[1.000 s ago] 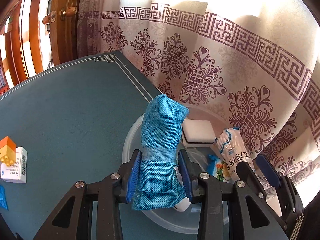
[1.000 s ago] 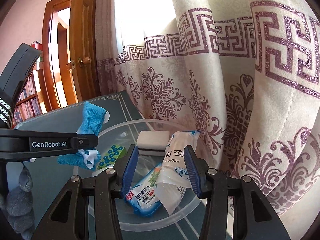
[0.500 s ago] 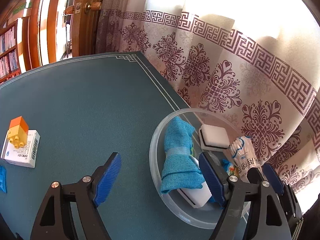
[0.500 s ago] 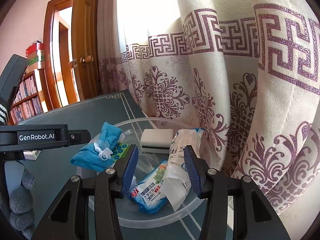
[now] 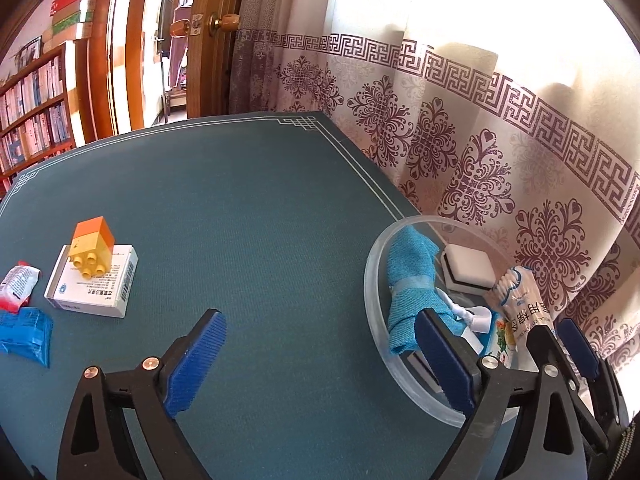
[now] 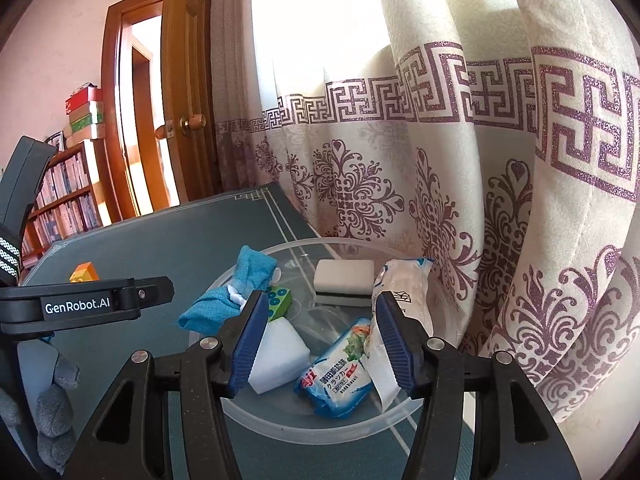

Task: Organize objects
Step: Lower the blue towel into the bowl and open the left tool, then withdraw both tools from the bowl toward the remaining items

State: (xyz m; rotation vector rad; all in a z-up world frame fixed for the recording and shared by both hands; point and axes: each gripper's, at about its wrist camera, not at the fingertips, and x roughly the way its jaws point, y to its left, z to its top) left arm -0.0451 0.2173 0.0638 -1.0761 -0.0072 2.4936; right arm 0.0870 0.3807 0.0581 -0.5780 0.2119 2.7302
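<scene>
The left tongs [image 5: 320, 364] stand wide and hold nothing, low in the left view over the green counter [image 5: 248, 208]. The right tongs [image 6: 320, 340] are half apart and also hold nothing; they hang over the clear bowl [image 6: 440, 308] in the lower middle of the right view. The blue cloth [image 5: 412, 280] lies inside the bowl at its left rim, so I judge this piece is done and the next step is to fetch from the group at the left edge of the left view. To do it well, I think the left tongs should go first for the yellow block [image 5: 94, 248], because it sits on top of the white box [image 5: 94, 280] and could fall if the box is lifted first. The tongs should take it by its flat sides and come down straight, so the box is not pushed. The count on the counter: one block, one box, one red-white packet [image 5: 18, 286], one blue packet [image 5: 26, 334]. In the bowl: one cloth, one green block [image 6: 279, 302], one black-bottomed sponge [image 6: 344, 282], one plain white sponge [image 6: 278, 354], one snack pack [image 6: 340, 376], and one bag of swabs [image 6: 394, 280] that leans on the right wall.
</scene>
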